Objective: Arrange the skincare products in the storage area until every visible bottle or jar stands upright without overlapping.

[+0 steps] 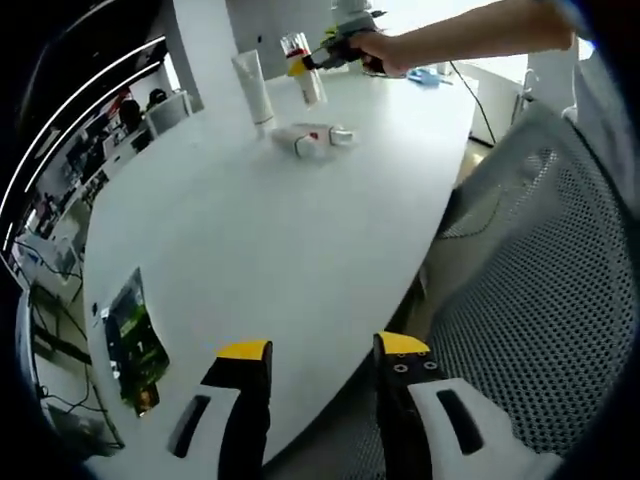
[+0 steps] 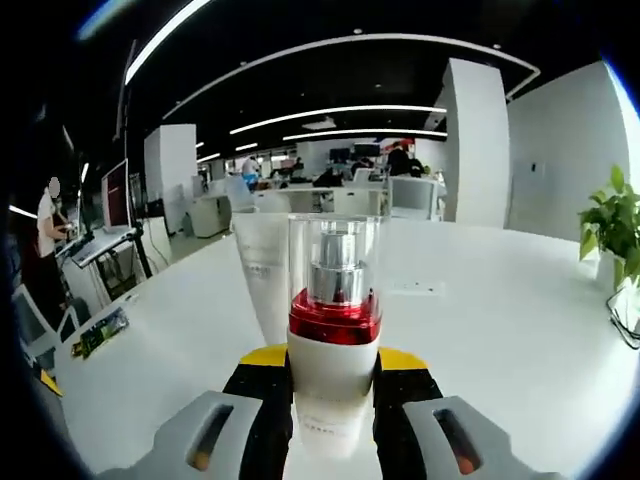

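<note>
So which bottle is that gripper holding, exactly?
On the big white table, at its far end, stands an upright white tube. Right beside it, the right gripper clamps the pump bottle: white body, red collar, silver pump under a clear cap, unlike the plain tube.

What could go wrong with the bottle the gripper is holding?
1. The right gripper is shut on the pump bottle right beside the standing white tube. Swinging it could knock the tube over.
2. A white bottle lies on its side on the table close under the held one. Setting down there might make them overlap.
3. The grip is low on the bottle, so it might tip.
</note>
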The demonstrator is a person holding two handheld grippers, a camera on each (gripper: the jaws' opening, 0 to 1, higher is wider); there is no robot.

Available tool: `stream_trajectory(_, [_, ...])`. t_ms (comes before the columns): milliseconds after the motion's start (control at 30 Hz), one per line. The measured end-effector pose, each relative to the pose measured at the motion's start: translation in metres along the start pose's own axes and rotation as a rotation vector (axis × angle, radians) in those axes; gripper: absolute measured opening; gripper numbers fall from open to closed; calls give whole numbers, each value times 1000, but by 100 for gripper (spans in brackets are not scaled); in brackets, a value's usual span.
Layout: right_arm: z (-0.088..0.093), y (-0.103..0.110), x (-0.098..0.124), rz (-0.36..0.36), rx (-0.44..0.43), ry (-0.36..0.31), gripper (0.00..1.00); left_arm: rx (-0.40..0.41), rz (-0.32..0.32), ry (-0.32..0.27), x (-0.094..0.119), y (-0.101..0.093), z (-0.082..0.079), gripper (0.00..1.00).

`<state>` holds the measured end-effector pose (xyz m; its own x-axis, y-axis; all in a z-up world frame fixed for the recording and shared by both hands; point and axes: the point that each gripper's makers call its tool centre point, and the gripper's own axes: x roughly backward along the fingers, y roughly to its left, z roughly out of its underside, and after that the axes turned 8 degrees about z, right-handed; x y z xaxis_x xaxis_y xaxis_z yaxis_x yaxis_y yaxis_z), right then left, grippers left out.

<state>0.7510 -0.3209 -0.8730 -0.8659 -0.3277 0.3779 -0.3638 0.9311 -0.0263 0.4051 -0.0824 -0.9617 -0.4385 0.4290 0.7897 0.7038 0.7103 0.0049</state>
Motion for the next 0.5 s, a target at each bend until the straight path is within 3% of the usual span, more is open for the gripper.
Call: stream_trajectory(500, [-2,-7,-37,-12,6,-8,25,10,2,5,-1,1,2,35])
